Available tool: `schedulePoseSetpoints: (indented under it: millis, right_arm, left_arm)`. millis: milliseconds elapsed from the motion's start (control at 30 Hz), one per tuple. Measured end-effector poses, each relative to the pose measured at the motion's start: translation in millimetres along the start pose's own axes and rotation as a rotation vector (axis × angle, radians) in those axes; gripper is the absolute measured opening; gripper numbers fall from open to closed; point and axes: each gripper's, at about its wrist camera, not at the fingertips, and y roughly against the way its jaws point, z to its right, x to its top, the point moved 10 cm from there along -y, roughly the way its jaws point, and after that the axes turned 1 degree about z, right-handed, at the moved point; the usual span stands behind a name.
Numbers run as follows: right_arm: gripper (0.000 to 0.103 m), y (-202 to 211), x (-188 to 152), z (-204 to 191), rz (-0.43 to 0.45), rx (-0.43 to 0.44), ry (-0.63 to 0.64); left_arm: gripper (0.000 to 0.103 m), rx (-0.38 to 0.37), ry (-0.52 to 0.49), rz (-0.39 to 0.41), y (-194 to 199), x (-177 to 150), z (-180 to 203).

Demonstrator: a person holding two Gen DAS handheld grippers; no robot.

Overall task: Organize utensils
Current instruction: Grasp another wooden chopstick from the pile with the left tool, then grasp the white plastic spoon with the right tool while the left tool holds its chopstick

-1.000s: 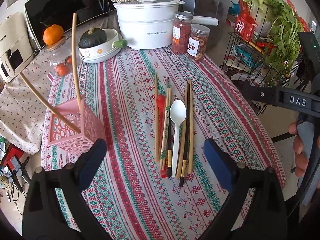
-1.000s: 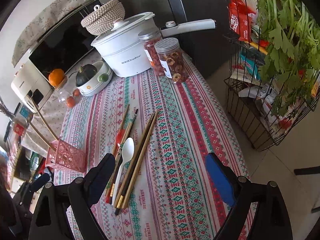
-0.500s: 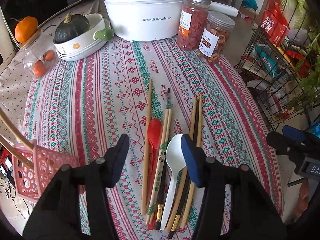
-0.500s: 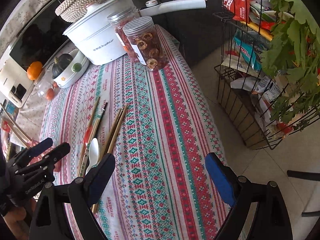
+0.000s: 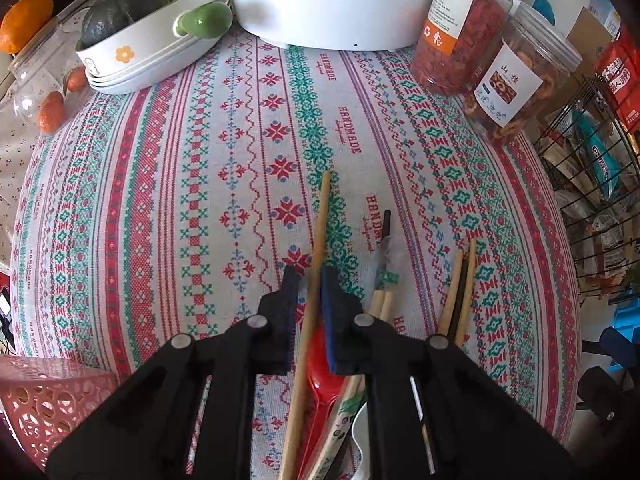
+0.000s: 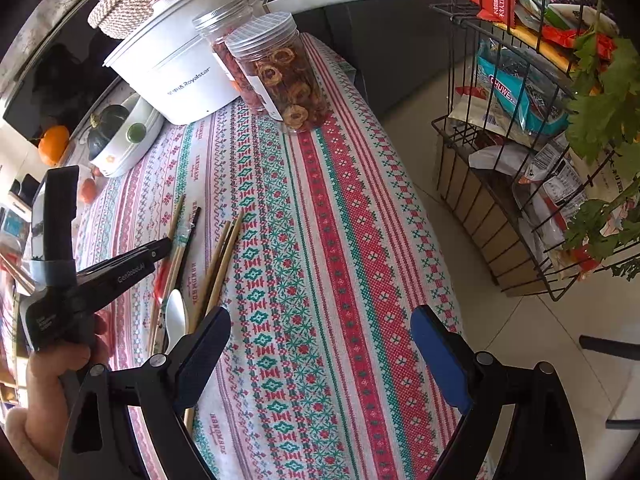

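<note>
Utensils (image 5: 320,360) before pot (image 5: 332,4), apparently.

Utensils were all bunched in one loose row on the counter (image 5: 160,200), lying roughly parallel. The plain wooden chopstick (image 5: 316,248) ran longest, tip pointing toward the far side. Right beside it was a red spoon (image 5: 320,364), then a paper-wrapped pair of chopsticks (image 5: 382,280) with a dark tip poking out, a white spoon (image 6: 176,318), and a darker wooden chopstick bundle (image 5: 460,288). The pink lattice basket (image 5: 48,404) stood off to the left.
</note>
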Motion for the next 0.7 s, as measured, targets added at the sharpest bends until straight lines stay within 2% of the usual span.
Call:
schedulePoseSetpoints:
  millis: [100, 200, 467, 700]
  right_arm:
    - [0.093, -3.5, 0.3, -0.2, -0.008, -0.009, -0.003]
    - [0.093, -4.9, -1.1, -0.7, -0.013, -0.015, -0.003]
    - [0.093, -0.2, -7.4, -9.9, -0.008, -0.03, 0.016]
    - [0.093, -0.8, -19.6, -38.9, -0.019, -0.018, 0.065]
  left_arm:
    - [0.008, 0.008, -0.013, 0.0, 3.0, -4.4, -0.8]
    - [0.007, -0.015, -0.028, 0.019, 18.1, -13.1, -0.5]
    - [0.007, -0.105, -0.076, 0.111, 88.5, -44.8, -9.6]
    - [0.007, -0.163, -0.135, 0.199, 149.5, -74.1, -23.6]
